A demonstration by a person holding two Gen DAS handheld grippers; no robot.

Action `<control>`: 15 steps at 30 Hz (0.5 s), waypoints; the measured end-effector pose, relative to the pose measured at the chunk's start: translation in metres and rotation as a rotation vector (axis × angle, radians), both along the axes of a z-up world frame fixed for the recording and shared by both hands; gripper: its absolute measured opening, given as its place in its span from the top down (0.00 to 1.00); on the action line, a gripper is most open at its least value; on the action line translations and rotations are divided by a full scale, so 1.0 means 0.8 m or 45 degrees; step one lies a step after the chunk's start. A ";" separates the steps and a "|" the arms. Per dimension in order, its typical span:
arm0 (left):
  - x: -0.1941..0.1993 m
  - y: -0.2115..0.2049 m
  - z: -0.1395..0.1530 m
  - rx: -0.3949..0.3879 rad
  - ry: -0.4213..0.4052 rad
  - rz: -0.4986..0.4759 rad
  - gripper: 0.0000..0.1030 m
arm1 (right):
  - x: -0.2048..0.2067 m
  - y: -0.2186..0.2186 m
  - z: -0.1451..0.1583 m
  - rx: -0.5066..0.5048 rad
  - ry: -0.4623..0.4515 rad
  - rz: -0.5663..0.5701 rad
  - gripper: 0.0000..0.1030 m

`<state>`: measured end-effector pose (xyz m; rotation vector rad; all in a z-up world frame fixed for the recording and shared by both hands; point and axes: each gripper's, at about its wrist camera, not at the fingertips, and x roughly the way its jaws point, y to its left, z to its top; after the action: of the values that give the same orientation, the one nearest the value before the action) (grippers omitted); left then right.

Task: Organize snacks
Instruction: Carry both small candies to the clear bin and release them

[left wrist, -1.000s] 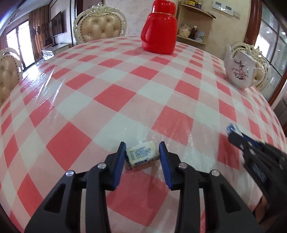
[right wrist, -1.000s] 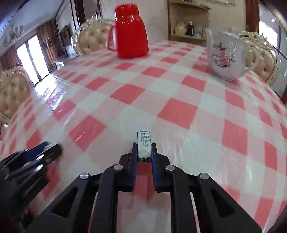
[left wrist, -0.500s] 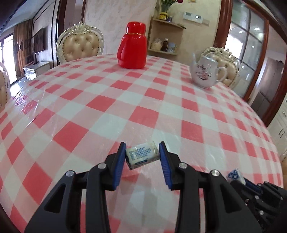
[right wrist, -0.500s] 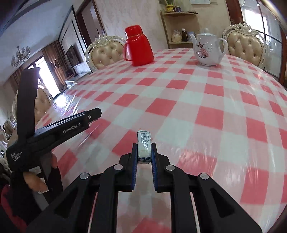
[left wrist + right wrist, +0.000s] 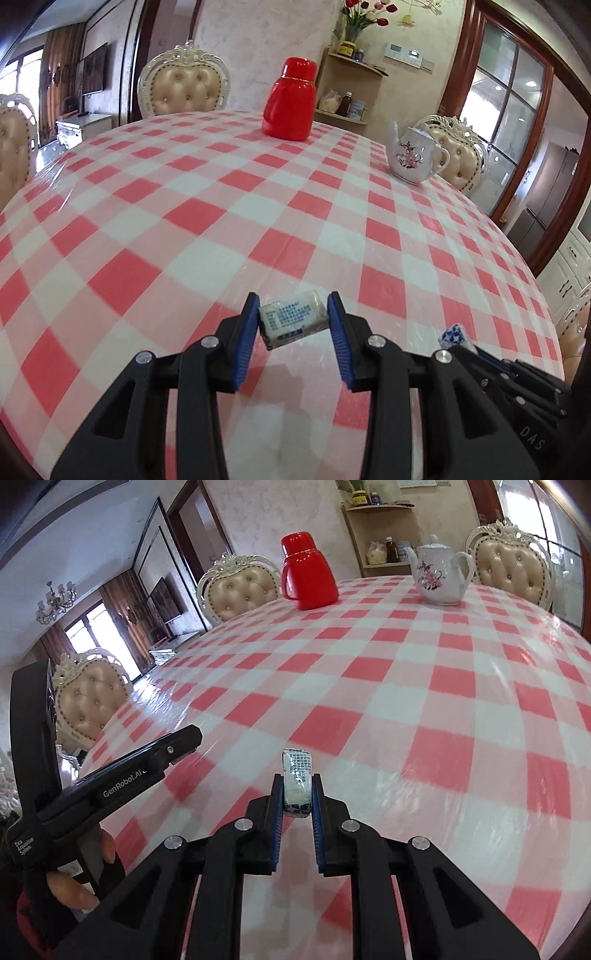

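My left gripper (image 5: 292, 314) is shut on a small white snack packet with blue print (image 5: 292, 320), held crosswise above the checked table (image 5: 207, 206). My right gripper (image 5: 297, 792) is shut on a second small packet (image 5: 296, 781), held lengthwise and sticking out past the fingertips. The right gripper also shows at the lower right of the left wrist view (image 5: 452, 338), its packet's blue-and-white end (image 5: 452, 334) poking out. The left gripper's body shows at the left of the right wrist view (image 5: 110, 779).
A red thermos jug (image 5: 291, 99) stands at the far side of the round table. A white floral teapot (image 5: 415, 157) stands at the far right. Padded chairs (image 5: 184, 88) ring the table. A corner shelf (image 5: 351, 92) with jars stands behind.
Both grippers have risen and pulled back from the table with their packets; the jug and teapot look farther away. The two grippers now sit side by side.
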<state>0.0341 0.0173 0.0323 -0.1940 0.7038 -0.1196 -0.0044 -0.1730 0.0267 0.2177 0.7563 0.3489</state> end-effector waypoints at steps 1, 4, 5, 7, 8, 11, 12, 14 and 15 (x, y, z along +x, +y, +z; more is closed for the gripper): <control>-0.005 0.001 0.000 -0.002 -0.002 0.004 0.63 | -0.004 0.002 -0.001 0.003 0.001 0.001 0.86; -0.024 0.004 -0.002 -0.006 -0.001 0.010 0.63 | -0.020 0.006 -0.005 0.022 0.012 0.002 0.86; -0.031 0.005 -0.002 -0.013 0.001 0.009 0.63 | -0.025 0.007 -0.004 0.028 0.006 -0.001 0.86; -0.040 0.007 -0.001 -0.014 -0.004 0.009 0.63 | -0.040 0.006 -0.001 0.058 -0.004 -0.009 0.86; -0.046 0.007 0.000 -0.011 -0.009 0.008 0.63 | -0.044 0.007 0.000 0.066 -0.005 -0.008 0.86; -0.064 0.008 0.001 -0.006 -0.018 -0.001 0.63 | -0.064 0.011 0.002 0.081 -0.014 -0.001 0.86; -0.071 0.008 0.001 -0.011 -0.019 -0.006 0.63 | -0.070 0.014 0.003 0.082 -0.018 0.003 0.86; -0.084 0.008 0.003 -0.010 -0.026 -0.014 0.63 | -0.082 0.018 0.005 0.086 -0.026 0.009 0.86; -0.092 0.008 0.004 -0.006 -0.029 -0.019 0.63 | -0.090 0.019 0.007 0.092 -0.031 0.012 0.86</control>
<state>-0.0396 0.0235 0.0354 -0.1919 0.6821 -0.1373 -0.0764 -0.1574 0.0323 0.2777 0.7217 0.3874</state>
